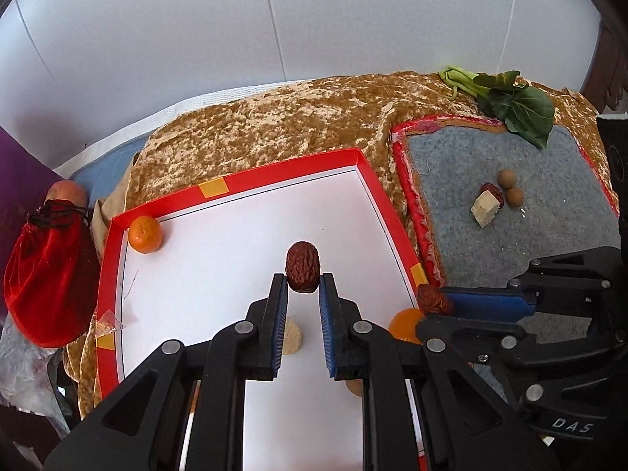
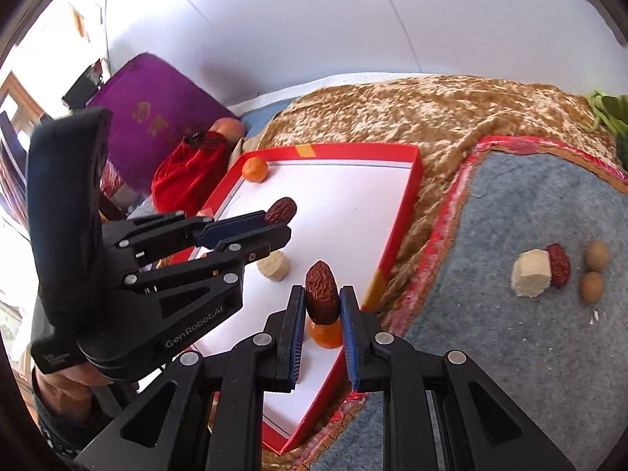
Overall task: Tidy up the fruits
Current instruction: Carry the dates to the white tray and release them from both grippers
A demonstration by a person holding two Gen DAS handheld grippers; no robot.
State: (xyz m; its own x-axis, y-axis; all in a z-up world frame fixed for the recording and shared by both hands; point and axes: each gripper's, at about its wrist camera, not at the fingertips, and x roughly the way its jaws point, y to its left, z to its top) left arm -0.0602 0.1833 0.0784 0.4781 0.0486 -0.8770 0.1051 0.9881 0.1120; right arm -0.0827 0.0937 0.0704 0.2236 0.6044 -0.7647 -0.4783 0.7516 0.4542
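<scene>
My left gripper is shut on a wrinkled red date above the white floor of the red-rimmed tray; it also shows in the right wrist view. My right gripper is shut on a second red date over the tray's right edge, above an orange. In the tray lie another orange in the far left corner and a beige round piece. On the grey mat lie a third date, a beige block and two small brown fruits.
A red velvet pouch and an apple sit left of the tray. A leafy green vegetable lies at the mat's far edge. A gold-brown cloth covers the table. A purple cushion stands at the far left.
</scene>
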